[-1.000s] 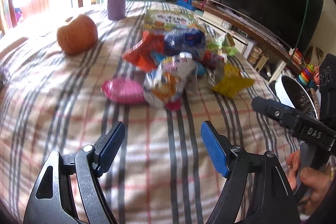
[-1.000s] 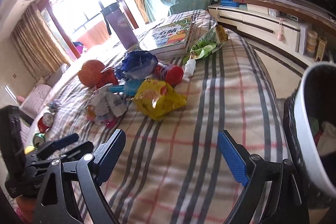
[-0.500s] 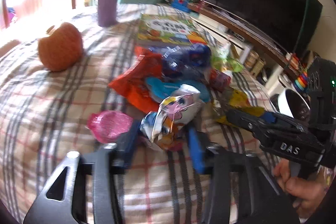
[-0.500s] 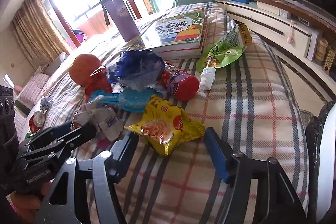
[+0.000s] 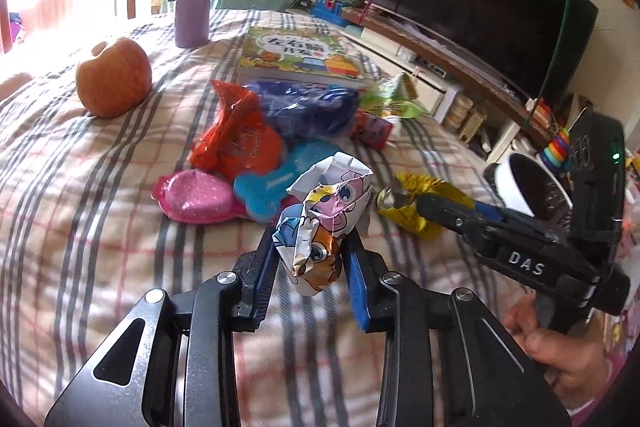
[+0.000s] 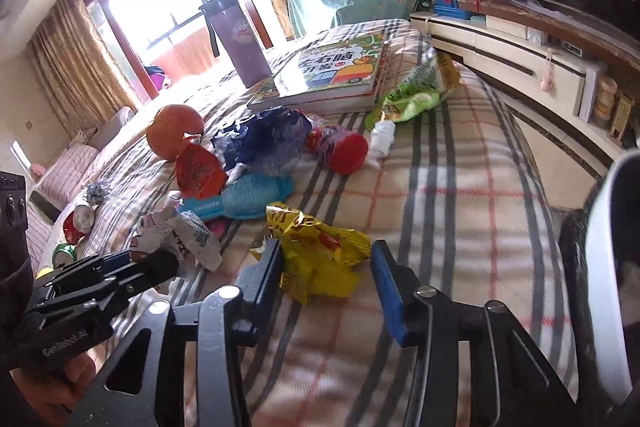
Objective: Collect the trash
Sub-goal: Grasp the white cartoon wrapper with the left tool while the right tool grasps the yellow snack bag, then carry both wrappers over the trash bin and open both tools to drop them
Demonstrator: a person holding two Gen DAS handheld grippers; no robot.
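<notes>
Both claws closing on wrappers on the bed

Low centre of the left wrist view, our left claw (image 5: 310, 267) pinches the crumpled cartoon wrapper (image 5: 324, 211), jaws closing. We judge it light, crinkly, slippery; grip the bunched middle. Lower centre of the right view, our right claw (image 6: 326, 273) closes around the yellow snack bag (image 6: 320, 255), not yet clamped.

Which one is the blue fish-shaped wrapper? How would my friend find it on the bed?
Start at the big picture book on the striped blanket, then come toward the cameras past the crumpled dark blue bag. The teal blue fish-shaped wrapper lies flat just below it, beside the orange wrapper. It is the only smooth, light blue, long one.
</notes>
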